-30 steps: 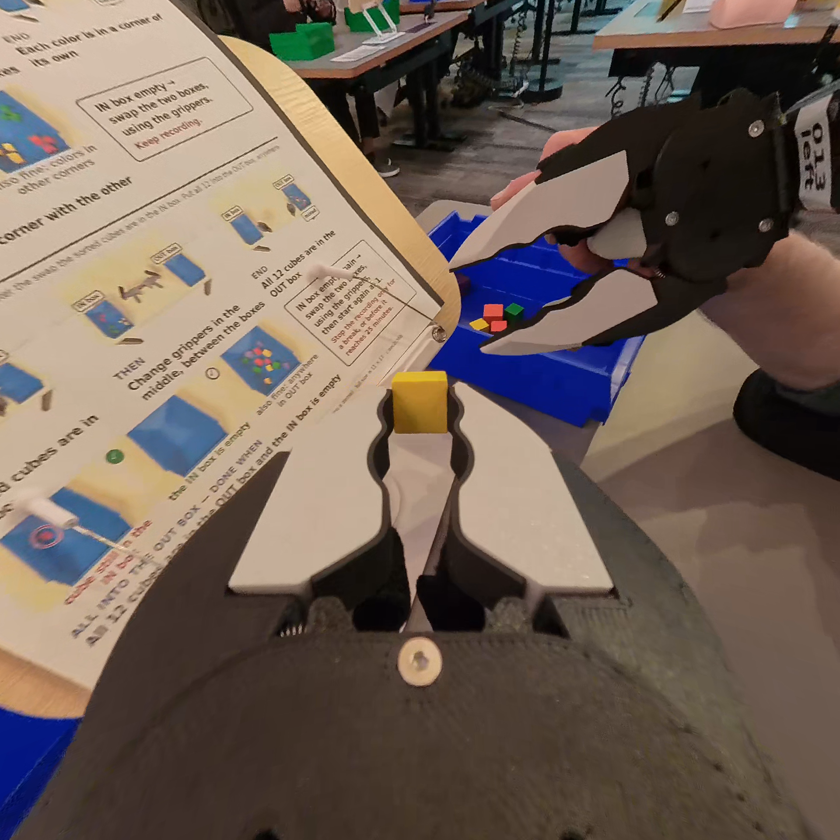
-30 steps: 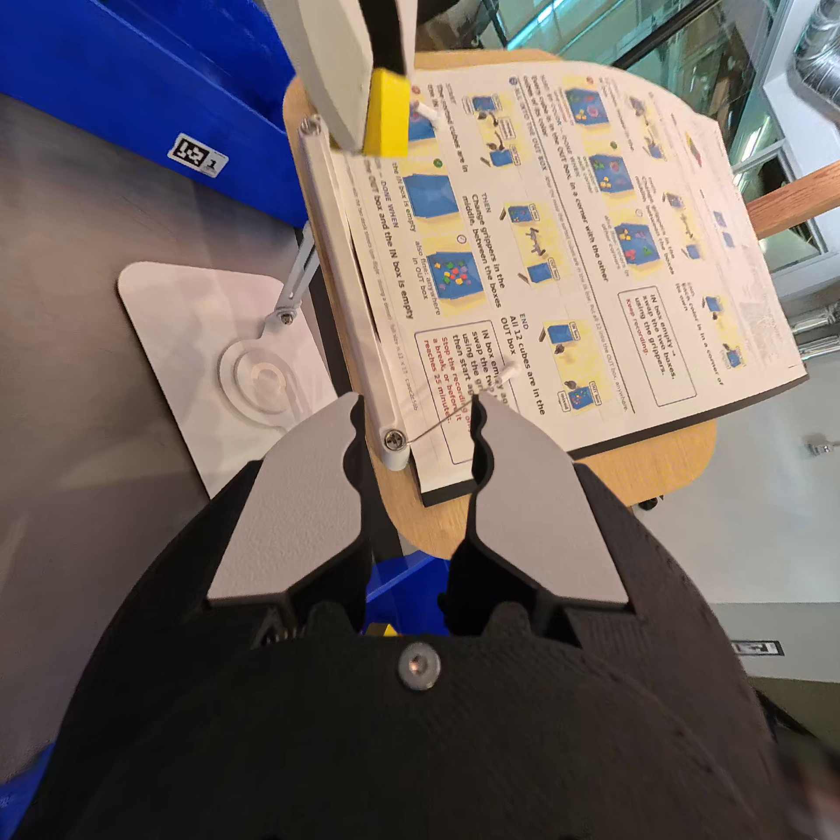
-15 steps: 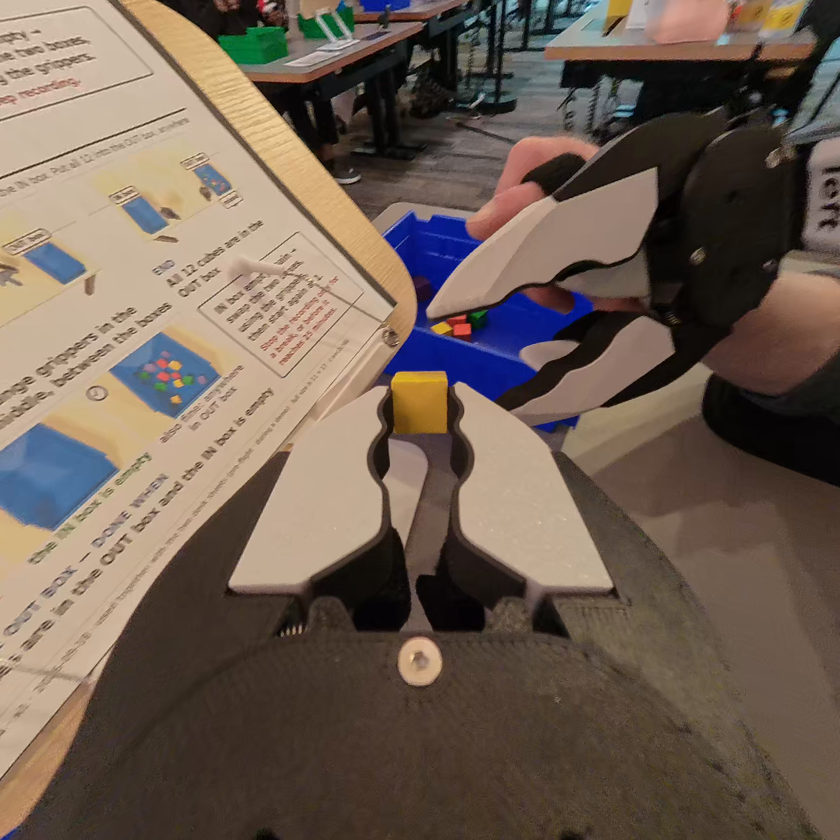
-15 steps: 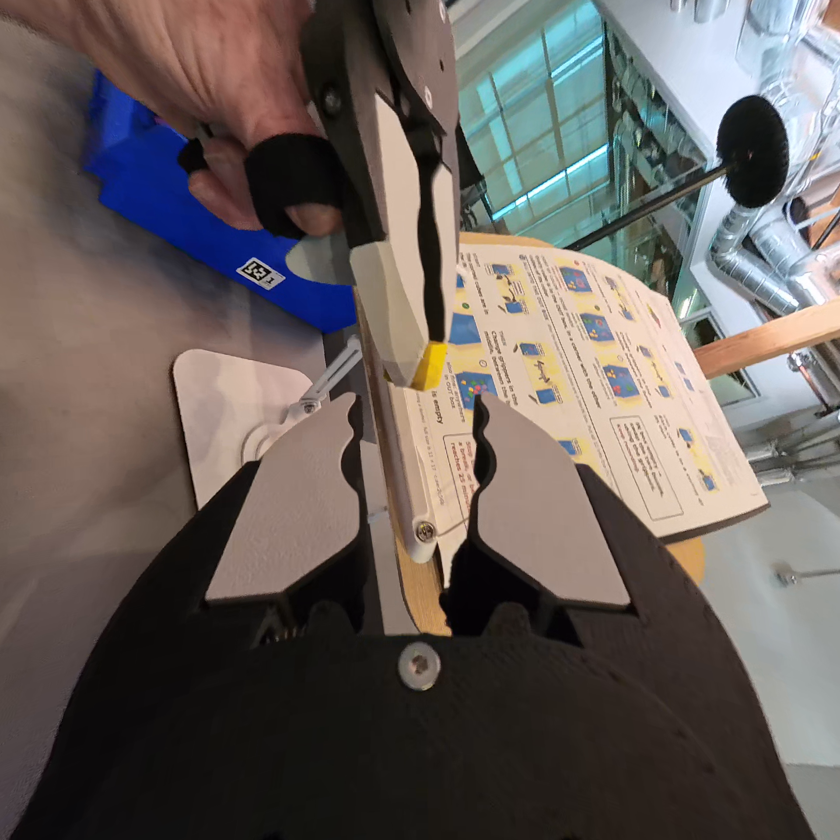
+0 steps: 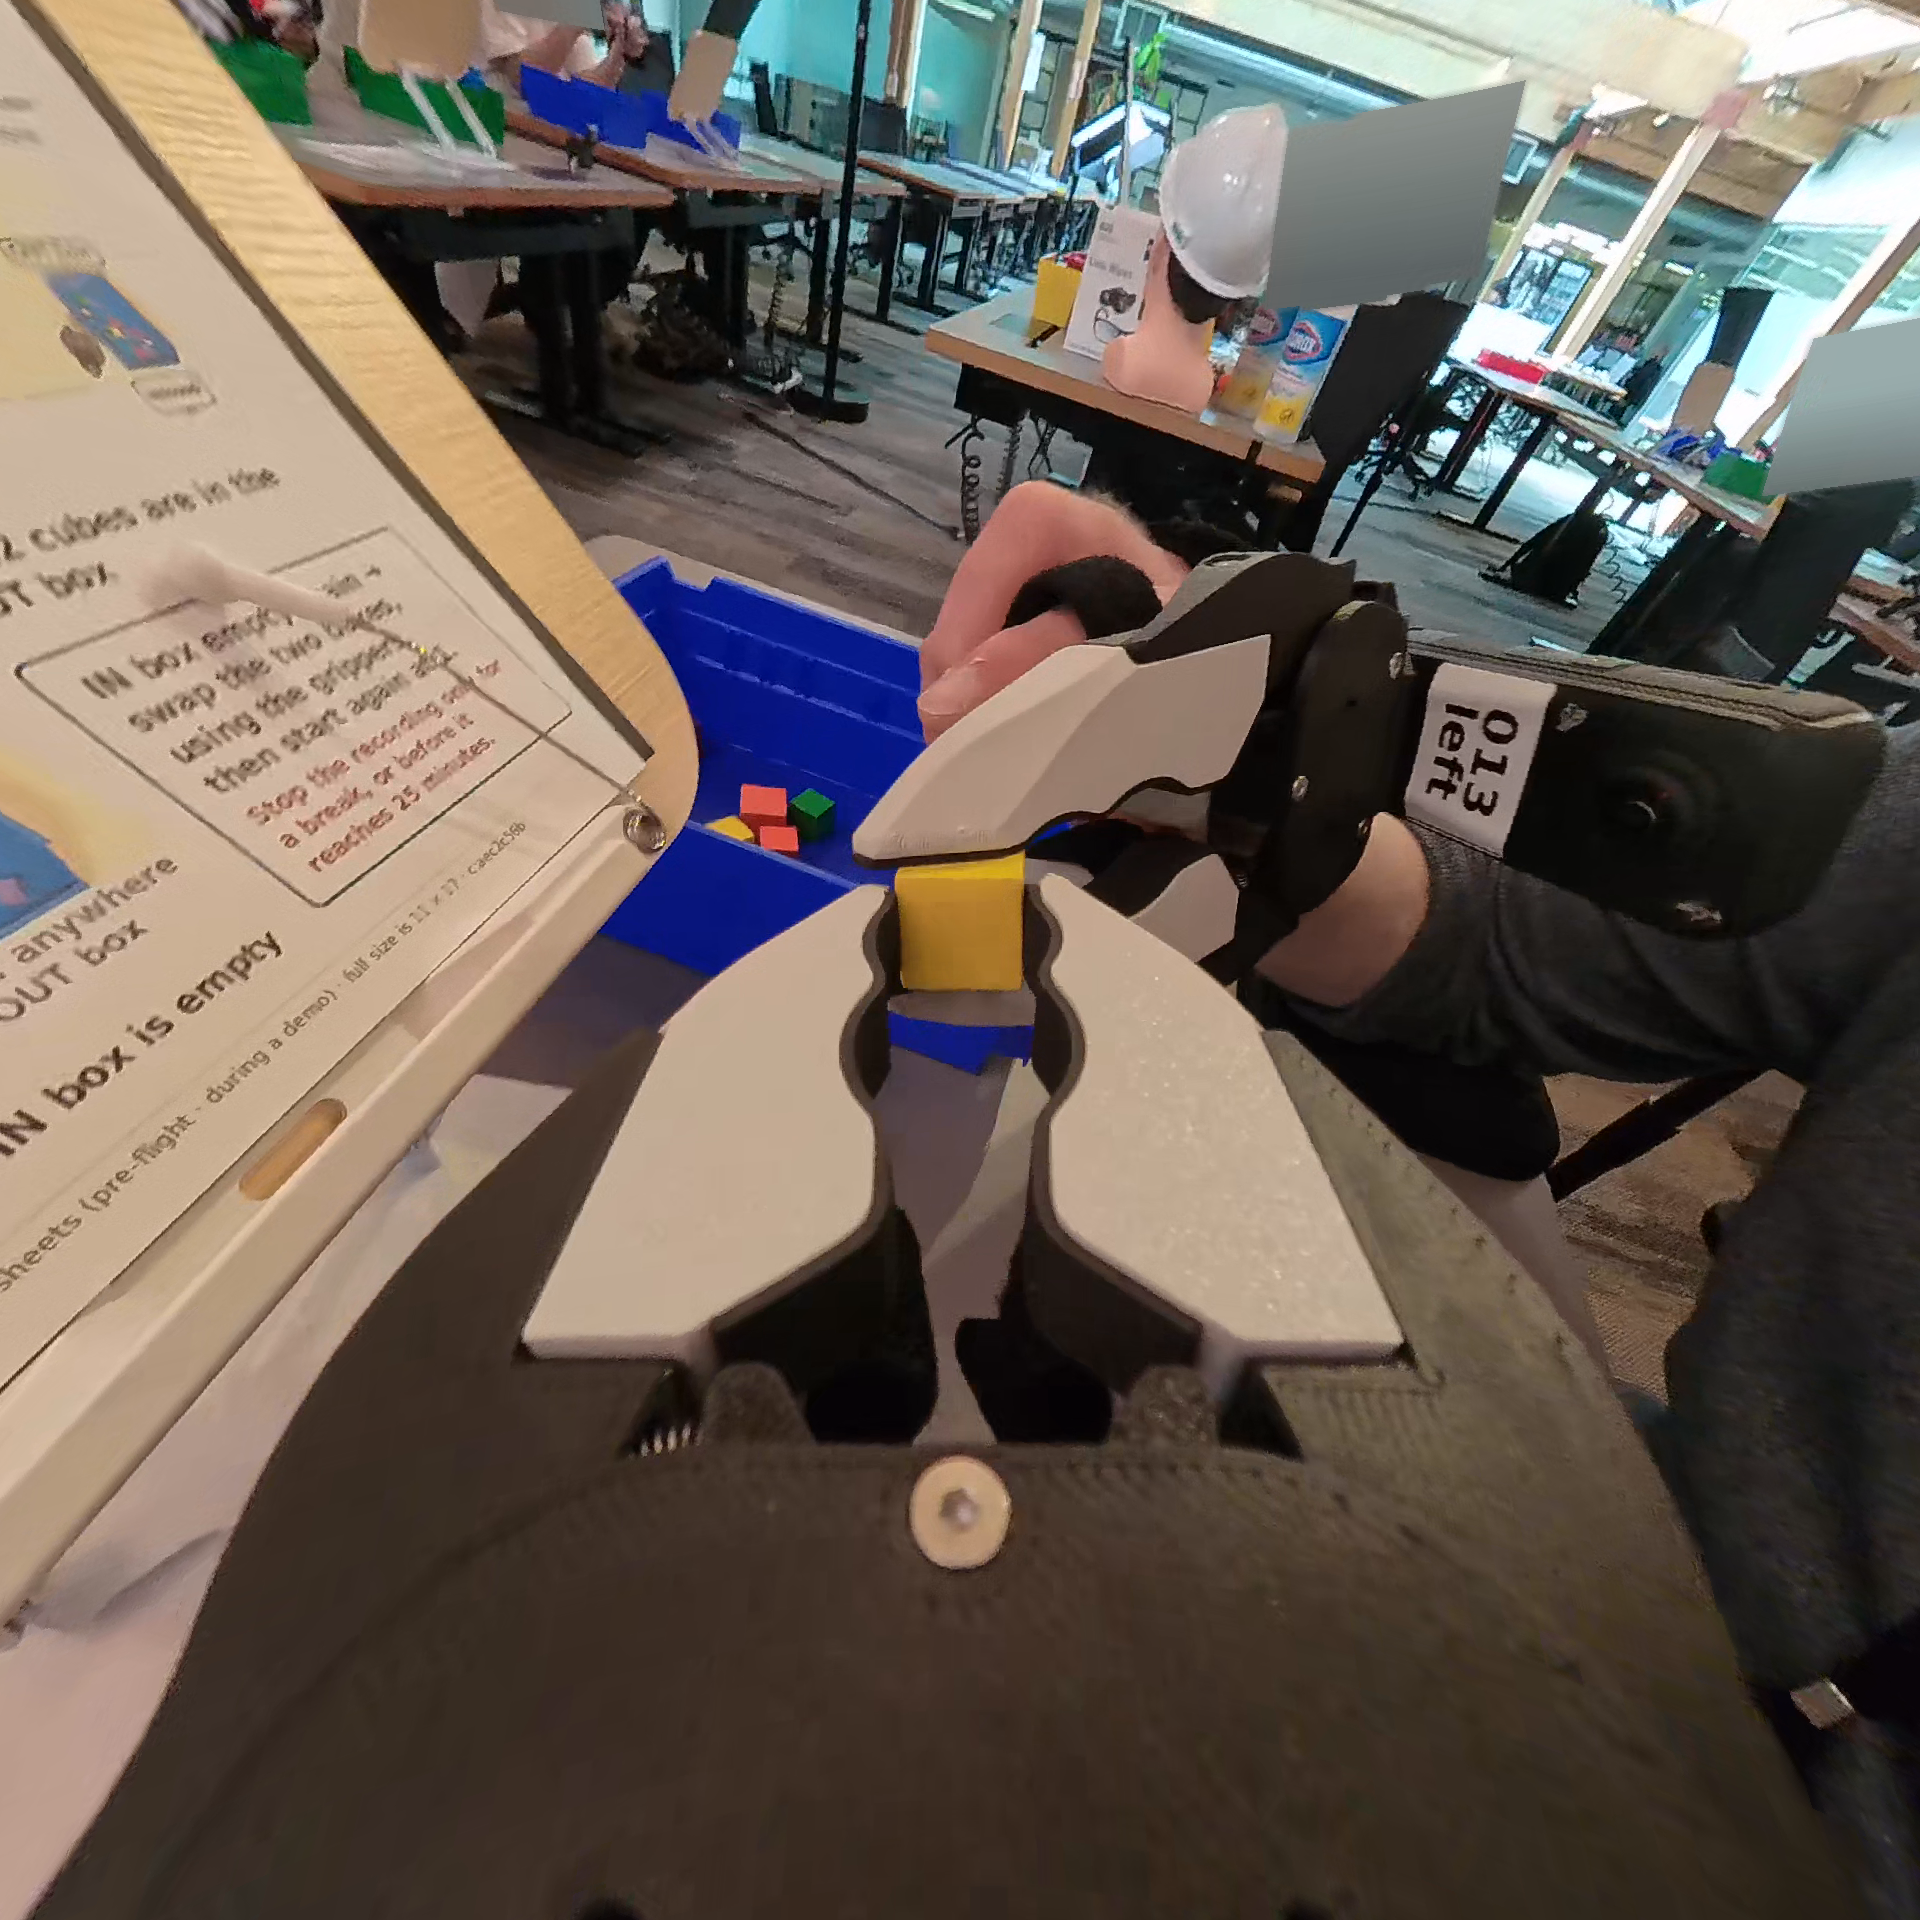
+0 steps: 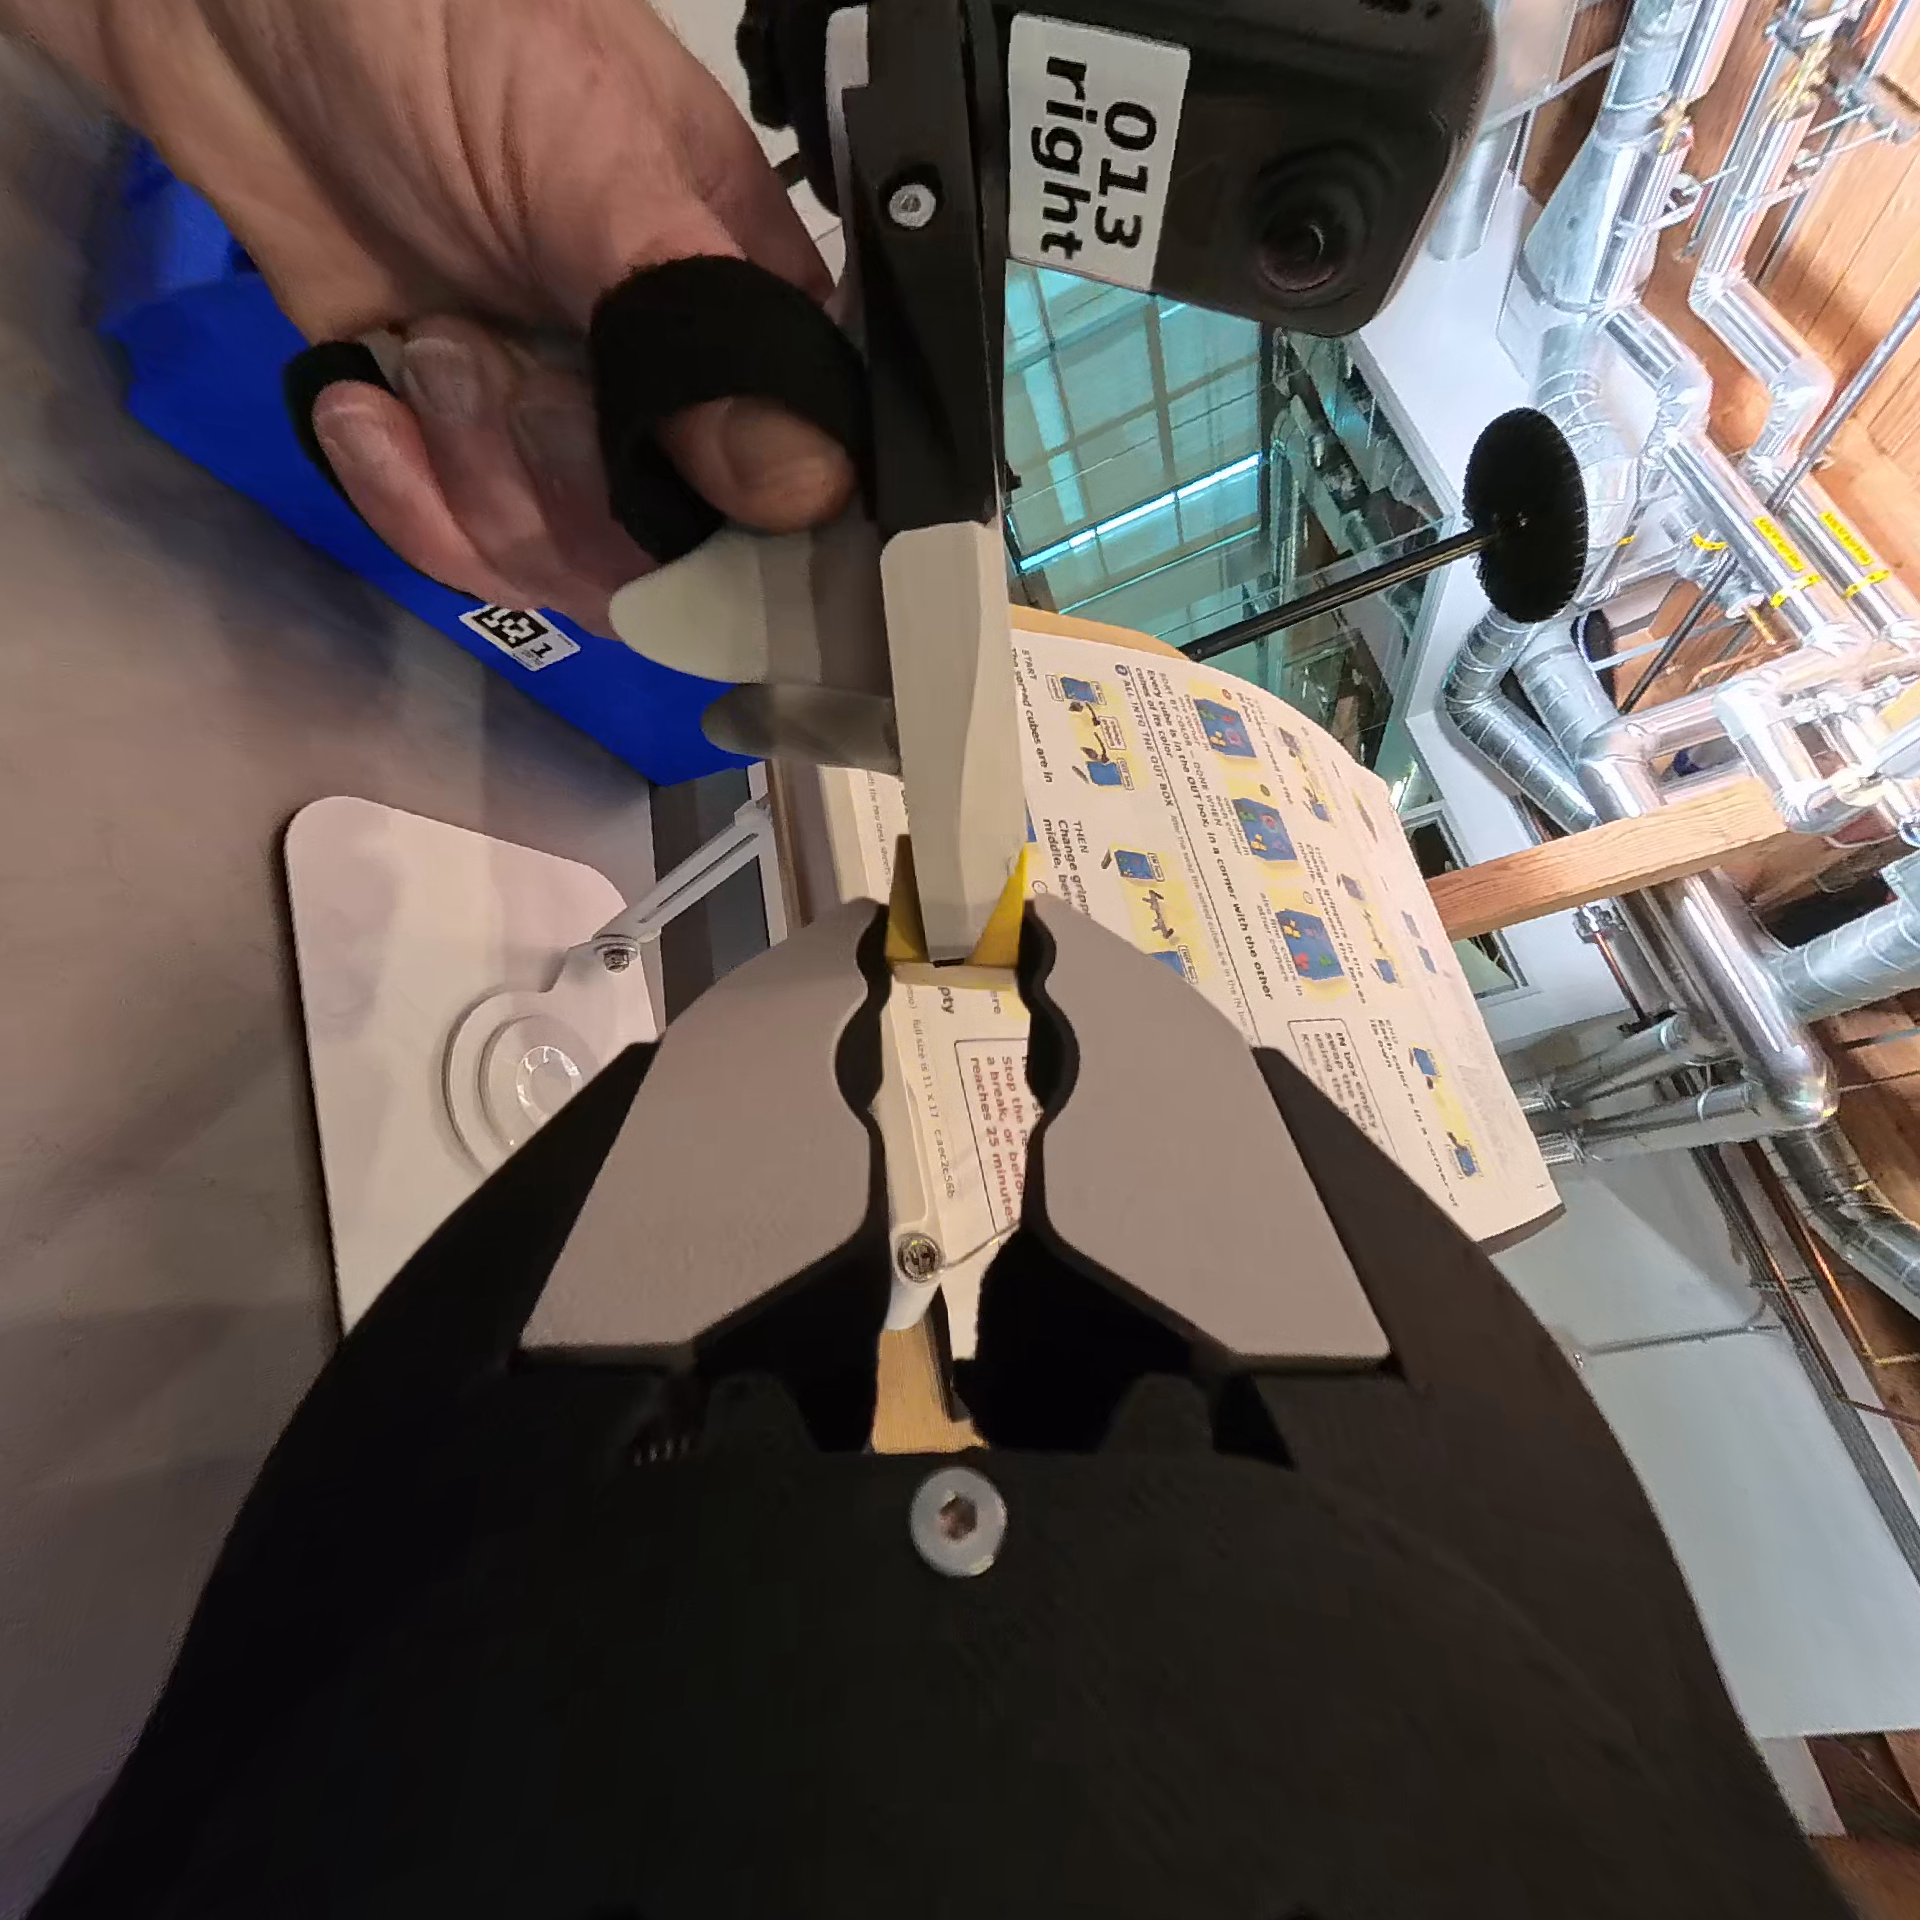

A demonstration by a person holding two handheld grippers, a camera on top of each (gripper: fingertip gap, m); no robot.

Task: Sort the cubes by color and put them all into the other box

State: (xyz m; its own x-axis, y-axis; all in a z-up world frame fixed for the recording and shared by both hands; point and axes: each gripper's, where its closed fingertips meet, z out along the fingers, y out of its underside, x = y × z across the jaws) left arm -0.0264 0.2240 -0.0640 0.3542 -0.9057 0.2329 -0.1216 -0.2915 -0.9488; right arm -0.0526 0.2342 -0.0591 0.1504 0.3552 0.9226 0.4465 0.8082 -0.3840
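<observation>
A yellow cube point(image 5: 958, 935) is held in the air between both grippers. My left gripper point(image 5: 958, 925) is shut on its two sides. My right gripper point(image 6: 956, 935) is shut on the same cube point(image 6: 1003, 925), at right angles to the left one. In the left wrist view its upper finger point(image 5: 1070, 727) lies on the cube's top, and its lower finger sits under the cube. In the right wrist view one left finger point(image 6: 951, 790) covers the cube's face. Behind, a blue box point(image 5: 727, 904) holds two red cubes point(image 5: 764, 803), a green cube point(image 5: 811, 814) and another yellow cube point(image 5: 730, 828).
A tilted instruction board point(image 5: 260, 623) on a wooden backing stands close on the left; it also shows in the right wrist view point(image 6: 1247, 883), with its white stand base point(image 6: 416, 987). A second blue box point(image 6: 260, 416) lies behind the hand. Other tables stand far behind.
The right gripper came in from open, turned crosswise, and closed on the yellow cube. The left gripper kept its hold on the cube throughout. Both rose away from the table.
</observation>
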